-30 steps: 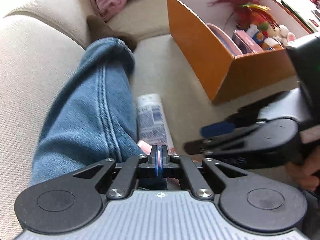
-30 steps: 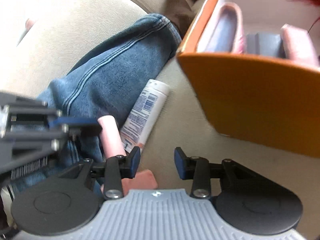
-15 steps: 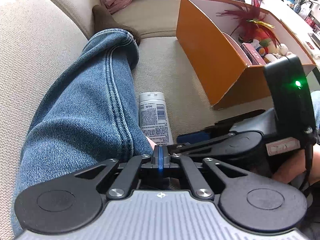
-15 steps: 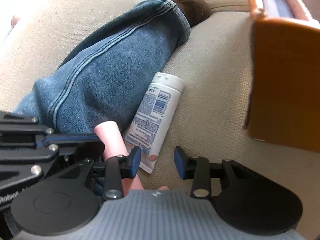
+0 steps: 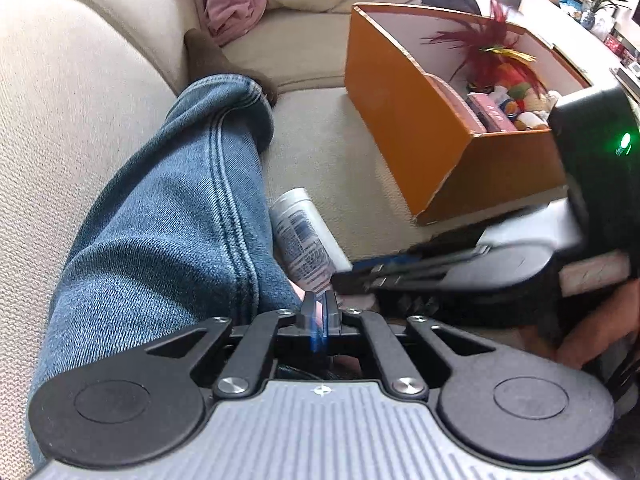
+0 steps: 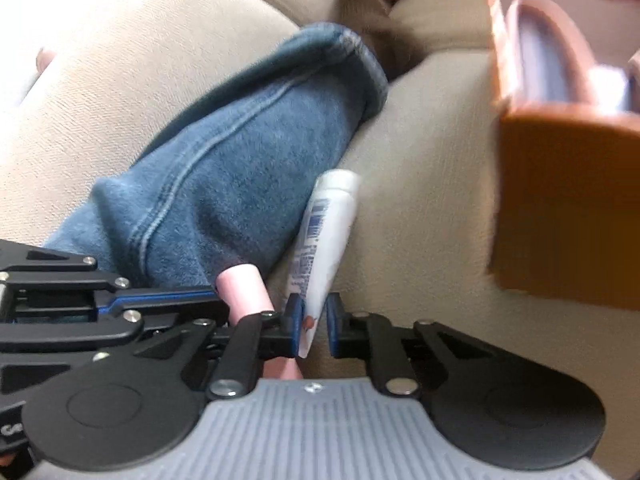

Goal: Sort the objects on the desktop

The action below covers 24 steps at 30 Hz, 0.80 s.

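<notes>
1. On the beige sofa [image 5: 312, 128], a white tube [image 6: 326, 240] lies alongside a jeans leg [image 5: 168, 232], cap end pointing away from the camera.
2. The right gripper [image 6: 313, 326] has its blue pads on either side of the tube's flat crimped end, closed on it or nearly so; the frame is blurred.
3. The left gripper [image 5: 319, 314] is clenched on a thin pink tube [image 6: 244, 288], which sits between the jeans and the white tube.
4. An orange box [image 5: 432, 136] stands on the seat well to the right, holding a red feathered toy [image 5: 492, 52] and small items.
</notes>
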{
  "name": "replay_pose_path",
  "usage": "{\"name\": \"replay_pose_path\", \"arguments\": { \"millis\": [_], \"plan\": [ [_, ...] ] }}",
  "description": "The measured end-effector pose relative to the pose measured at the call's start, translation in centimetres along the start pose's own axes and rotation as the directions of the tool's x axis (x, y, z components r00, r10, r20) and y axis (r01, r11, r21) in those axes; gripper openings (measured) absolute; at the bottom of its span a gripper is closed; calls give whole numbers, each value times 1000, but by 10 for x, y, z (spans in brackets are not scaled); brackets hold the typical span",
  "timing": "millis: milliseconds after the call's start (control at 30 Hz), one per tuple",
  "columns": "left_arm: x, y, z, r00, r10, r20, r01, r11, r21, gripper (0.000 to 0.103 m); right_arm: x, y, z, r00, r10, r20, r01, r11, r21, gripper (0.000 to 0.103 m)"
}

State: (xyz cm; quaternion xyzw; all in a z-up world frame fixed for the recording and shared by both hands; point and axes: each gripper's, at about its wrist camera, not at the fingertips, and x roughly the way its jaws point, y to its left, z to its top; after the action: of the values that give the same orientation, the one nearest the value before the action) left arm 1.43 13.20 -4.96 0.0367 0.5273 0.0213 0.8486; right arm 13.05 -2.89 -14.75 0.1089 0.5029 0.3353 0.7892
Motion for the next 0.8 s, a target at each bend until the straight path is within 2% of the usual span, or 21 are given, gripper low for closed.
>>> {"name": "replay_pose_path", "arguments": {
  "millis": [200,367,433,533,700,800],
  "plan": [
    [-14,-18,-5,999,8,49,-10,999,40,6,-44,0,4,998,5,64,-6,1000,19,10],
    [-25,-36,-5,997,-6,76,-1,996,88,17,-60,6,16,993,3,117,-4,1000,13,10],
    [-26,-41,-3,996,-17,84,9,995,102,18,-49,4,19,995,-17,100,15,1000,25,10],
    [-24,-46,-1,996,-26,82,18,994,103,18,-47,0,19,995,-5,99,1,999,45,10],
    [-21,-50,0,997,-20,73,13,995,96,19,-36,-2,24,994,82,73,-87,994,69,18],
    [-24,-48,0,996,-23,81,16,997,81,23,-32,-3,24,992,108,70,-114,990,88,21]
  ]
}}
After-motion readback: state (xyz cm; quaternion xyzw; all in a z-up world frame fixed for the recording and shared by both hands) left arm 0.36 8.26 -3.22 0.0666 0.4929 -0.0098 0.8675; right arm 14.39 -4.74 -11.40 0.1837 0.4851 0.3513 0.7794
